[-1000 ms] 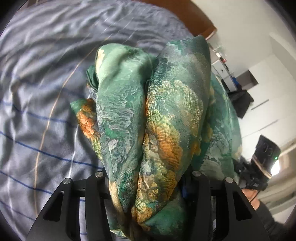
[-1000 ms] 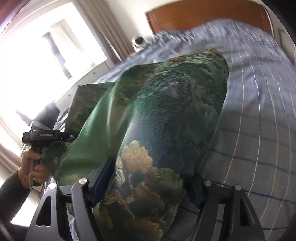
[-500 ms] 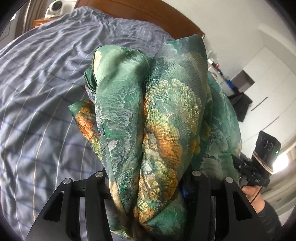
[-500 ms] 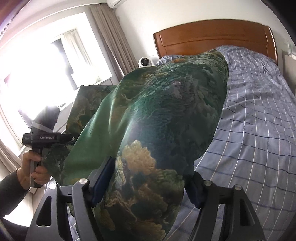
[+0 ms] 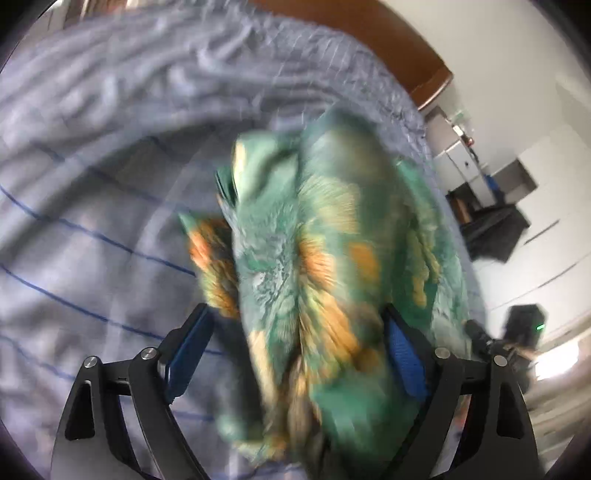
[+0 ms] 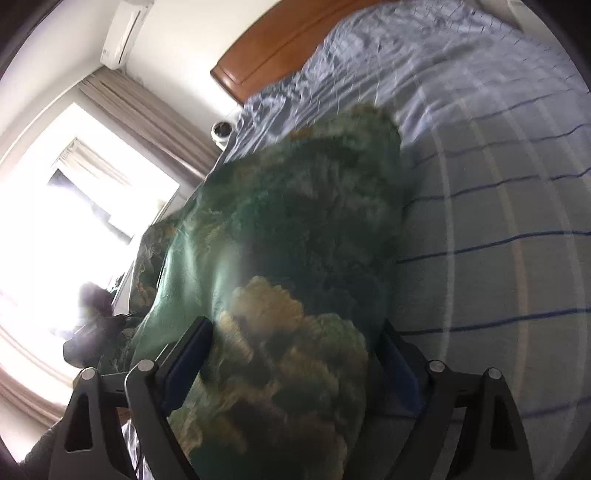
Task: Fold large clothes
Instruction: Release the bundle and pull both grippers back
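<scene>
A green garment with orange and cream flower print (image 5: 332, 258) hangs bunched between the fingers of my left gripper (image 5: 295, 332), whose jaws are opening; its left pad (image 5: 188, 350) stands clear of the cloth. Seen from the right wrist, the same garment (image 6: 295, 240) drapes over the right gripper (image 6: 295, 332), whose jaws are also opening with cloth still lying between them. The garment is just above the blue-striped bed sheet (image 5: 92, 221). Both views are blurred by motion. The right gripper (image 5: 524, 325) shows dimly at the right edge of the left wrist view.
The bed (image 6: 498, 184) has a wooden headboard (image 6: 277, 48). A bright window with curtains (image 6: 55, 240), an air conditioner (image 6: 118, 33) and a small white camera (image 6: 221, 131) stand to the left. A cabinet (image 5: 461, 162) and a dark object (image 5: 495, 229) stand beyond the bed.
Both pairs of jaws have spread apart, loosening their hold on the garment. Both grippers have sunk toward the bed, and the right one has rolled.
</scene>
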Demonstrator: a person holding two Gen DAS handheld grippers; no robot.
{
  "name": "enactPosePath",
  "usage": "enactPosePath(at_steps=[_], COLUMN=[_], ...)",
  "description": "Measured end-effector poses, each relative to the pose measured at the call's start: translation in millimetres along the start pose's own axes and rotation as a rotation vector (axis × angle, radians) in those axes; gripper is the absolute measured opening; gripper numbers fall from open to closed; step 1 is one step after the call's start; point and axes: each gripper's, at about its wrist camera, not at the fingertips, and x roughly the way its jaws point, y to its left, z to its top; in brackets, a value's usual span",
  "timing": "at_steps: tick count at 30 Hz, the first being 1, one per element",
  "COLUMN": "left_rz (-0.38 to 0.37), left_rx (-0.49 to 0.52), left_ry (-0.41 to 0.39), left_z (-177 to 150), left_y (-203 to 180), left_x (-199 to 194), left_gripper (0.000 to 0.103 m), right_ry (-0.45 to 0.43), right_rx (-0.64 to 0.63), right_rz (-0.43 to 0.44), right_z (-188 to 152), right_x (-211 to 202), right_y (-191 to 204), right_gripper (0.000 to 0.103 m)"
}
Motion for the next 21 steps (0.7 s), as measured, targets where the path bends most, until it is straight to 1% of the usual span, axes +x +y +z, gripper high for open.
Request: enactPosePath(at_steps=[1, 2, 3, 4, 5, 6, 8, 9, 10, 11, 12, 13, 15, 18, 21], left_rz=[0.042, 0.089, 0.133, 0.177, 0.248, 0.294, 0.365, 0.381, 0.399, 0.405, 0.404, 0.397, 0.392, 0.415, 0.421], left_rx=[0.068, 0.116, 0.156, 0.188, 0.226, 0.248, 0.286, 0.293, 0.3, 0.3, 0.296, 0.293, 0.275, 0.221, 0.197], left_ry=[-0.057, -0.099, -0.138, -0.173, -0.231, -0.274, -0.354, -0.376, -0.406, -0.414, -0.41, -0.399, -0.365, -0.34, -0.327], left_z=[-3.5, -7.5, -12.4, -18.5, -28.0, -33.6, -53.0, -62.0, -75.8, -80.6, -90.4, -96.3, -109.8, -130.3, -144.8], left_y=[-10.5, -21.0, -31.7, -42.1, -57.2, -68.6, -94.2, -100.0, -112.2, -117.4, -123.5, -128.9, -135.5, -138.8, -143.5], left_x=[-21.6, -38.8, -53.9, -67.1, -84.3, -94.7, -117.5, -128.2, -136.9, -137.9, -139.6, -141.4, -137.7, -135.7, -135.1], left_gripper=[0.091, 0.093, 0.097, 0.099, 0.099, 0.102, 0.103, 0.103, 0.103, 0.103, 0.103, 0.103, 0.103, 0.103, 0.103], right_ry=[-0.014, -0.035, -0.057, -0.091, -0.127, -0.169, -0.281, -0.34, -0.379, -0.417, -0.449, -0.43, -0.374, -0.346, -0.336], right_rx=[-0.026, -0.079, -0.13, -0.199, -0.258, -0.317, -0.422, -0.463, -0.484, -0.494, -0.488, -0.486, -0.482, -0.46, -0.475], right_rz=[-0.023, -0.068, -0.104, -0.153, -0.197, -0.238, -0.319, -0.348, -0.365, -0.38, -0.398, -0.422, -0.452, -0.45, -0.477], right_z=[-0.8, -2.4, -4.6, -9.0, -13.8, -23.2, -43.7, -54.7, -58.6, -66.9, -75.3, -80.0, -86.7, -102.7, -119.2], right_x=[-8.9, -23.1, -35.1, -51.7, -66.9, -84.4, -123.6, -143.2, -155.2, -168.0, -177.7, -185.2, -184.6, -191.4, -194.6], right_y=[4.0, 12.4, 20.6, 32.5, 43.8, 57.6, 89.0, 105.5, 109.8, 119.1, 125.0, 133.5, 140.7, 152.4, 167.7], right_gripper=[0.089, 0.089, 0.089, 0.089, 0.089, 0.089, 0.089, 0.089, 0.091, 0.099, 0.103, 0.103, 0.103, 0.103, 0.103])
